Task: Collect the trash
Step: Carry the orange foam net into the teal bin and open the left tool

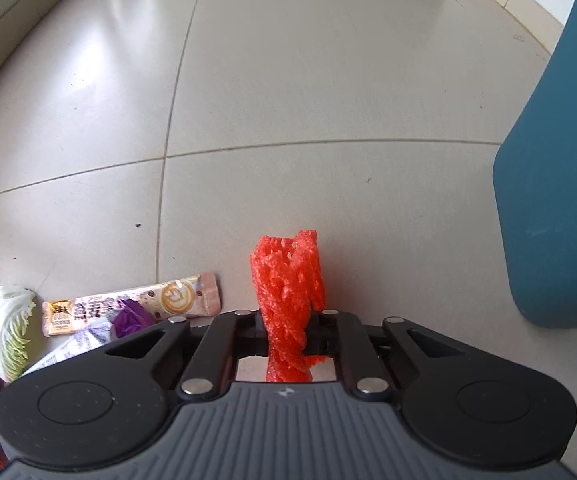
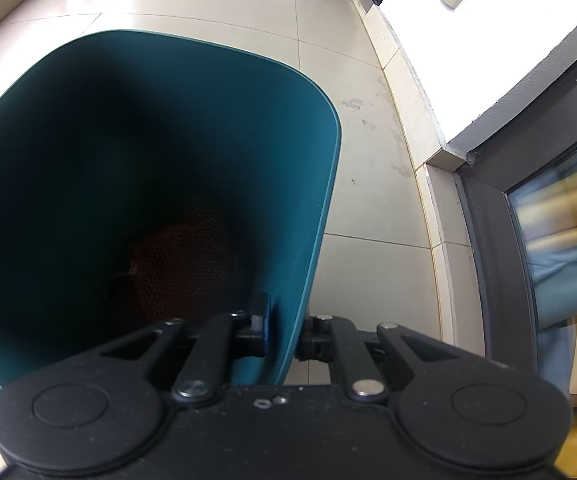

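Pale glossy floor tiles (image 1: 288, 80) run to a window frame (image 2: 500, 216) at the right. The left gripper (image 1: 288, 332) is clenched on a red foam net (image 1: 288, 292); a coffee sachet (image 1: 136, 304) and cabbage leaf (image 1: 6, 328) lie near left. The right gripper (image 2: 286, 332) pinches the teal bin (image 2: 320, 184) wall; something reddish, netted lies dimly inside.

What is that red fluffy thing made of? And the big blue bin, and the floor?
The red thing looks like soft foam netting, matte and squashy: it bunches where the left gripper pinches it. The bin looks like smooth hard plastic, with thin, evenly curved teal walls. The floor is probably glazed ceramic tile: glossy, reflecting light, with grout lines.
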### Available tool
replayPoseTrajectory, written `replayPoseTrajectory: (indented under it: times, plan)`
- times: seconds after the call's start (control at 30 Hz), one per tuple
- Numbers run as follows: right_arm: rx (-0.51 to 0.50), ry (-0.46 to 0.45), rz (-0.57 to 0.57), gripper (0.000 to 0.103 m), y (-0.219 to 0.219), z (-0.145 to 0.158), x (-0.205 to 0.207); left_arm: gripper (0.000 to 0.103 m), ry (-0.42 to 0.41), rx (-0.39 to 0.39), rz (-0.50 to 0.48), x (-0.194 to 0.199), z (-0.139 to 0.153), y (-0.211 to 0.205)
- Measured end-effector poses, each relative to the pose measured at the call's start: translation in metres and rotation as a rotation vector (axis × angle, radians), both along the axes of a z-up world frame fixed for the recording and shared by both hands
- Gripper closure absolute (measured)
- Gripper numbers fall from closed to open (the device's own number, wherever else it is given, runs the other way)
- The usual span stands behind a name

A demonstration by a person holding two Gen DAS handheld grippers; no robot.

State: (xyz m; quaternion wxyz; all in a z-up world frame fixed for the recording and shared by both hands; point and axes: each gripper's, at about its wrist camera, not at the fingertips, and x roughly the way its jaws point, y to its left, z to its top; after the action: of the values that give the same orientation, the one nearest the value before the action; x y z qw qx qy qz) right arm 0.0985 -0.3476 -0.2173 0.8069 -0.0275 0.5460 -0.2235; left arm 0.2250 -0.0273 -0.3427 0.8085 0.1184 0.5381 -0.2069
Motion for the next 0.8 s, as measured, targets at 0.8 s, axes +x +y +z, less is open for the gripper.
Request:
replayPoseTrajectory:
  times: [0.8]
  plan:
    - [-0.025,-0.014,0.019,0.093,0.027,0.011,-0.007,0.093,-0.25,-0.17,-0.145,-0.017,0.192,0.012]
